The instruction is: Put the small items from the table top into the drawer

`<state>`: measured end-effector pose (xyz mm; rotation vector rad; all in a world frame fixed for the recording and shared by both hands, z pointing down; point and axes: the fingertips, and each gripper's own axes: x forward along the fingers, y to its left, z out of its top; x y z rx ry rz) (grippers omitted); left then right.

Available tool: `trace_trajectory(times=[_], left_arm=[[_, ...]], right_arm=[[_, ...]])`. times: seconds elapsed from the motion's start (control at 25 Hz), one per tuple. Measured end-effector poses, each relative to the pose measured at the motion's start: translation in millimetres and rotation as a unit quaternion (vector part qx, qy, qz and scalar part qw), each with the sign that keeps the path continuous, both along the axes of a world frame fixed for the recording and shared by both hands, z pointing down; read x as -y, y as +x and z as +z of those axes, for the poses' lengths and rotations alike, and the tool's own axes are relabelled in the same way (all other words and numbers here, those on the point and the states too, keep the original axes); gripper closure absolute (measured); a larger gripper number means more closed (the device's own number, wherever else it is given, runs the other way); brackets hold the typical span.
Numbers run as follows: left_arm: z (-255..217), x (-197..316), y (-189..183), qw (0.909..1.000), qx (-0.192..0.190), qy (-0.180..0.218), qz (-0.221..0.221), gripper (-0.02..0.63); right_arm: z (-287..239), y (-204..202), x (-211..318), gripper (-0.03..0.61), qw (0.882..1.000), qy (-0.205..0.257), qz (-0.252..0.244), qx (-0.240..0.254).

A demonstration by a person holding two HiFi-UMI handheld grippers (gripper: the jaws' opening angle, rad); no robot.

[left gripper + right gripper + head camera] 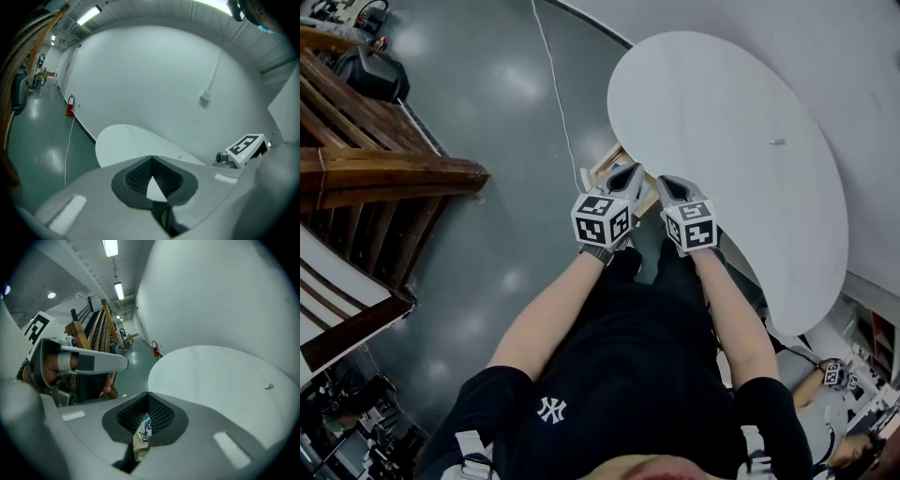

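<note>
A white oval table (722, 131) stands against a pale wall, bare except for one tiny grey item (778, 142), which also shows as a speck (268, 386) in the right gripper view. My left gripper (628, 176) and right gripper (668, 185) hover side by side at the table's near-left edge, both shut with nothing held. In the left gripper view the jaws (151, 158) meet at their tips over the table (126, 140). The right gripper (148, 393) is the same. A light wooden drawer unit (607, 161) peeks out under the table edge, mostly hidden.
A large dark wooden frame (384, 169) fills the left side. A white cable (553, 84) runs across the grey floor. A red fire extinguisher (70, 105) stands by the wall. Another person's hand with a marker cube (832, 372) shows at lower right.
</note>
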<state>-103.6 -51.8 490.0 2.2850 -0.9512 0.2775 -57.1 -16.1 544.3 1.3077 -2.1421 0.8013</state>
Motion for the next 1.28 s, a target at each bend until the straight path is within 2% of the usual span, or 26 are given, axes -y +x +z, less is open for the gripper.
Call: trace_trajectory(times=[0.24,0.56,0.88,1.28], left_arm=[[-27,1,35,0.9989,-0.011,0.021,0.040,0.614],[-57,-7,103,0.9948,-0.028,0.041,0.090,0.614],[-62,-17,158,0.9924,-0.032,0.042,0.111,0.613],[-56,-19,230,0.9913,-0.027,0.039,0.123,0.614]], right_arm=[[-39,31,4,0.552,0.999,0.033,0.034,-0.009],[-74,98,-9,0.552,0.994,0.058,0.089,-0.009],[-82,163,-17,0.552,0.989,0.066,0.128,-0.009],[-77,227,-16,0.552,0.989,0.061,0.132,-0.007]])
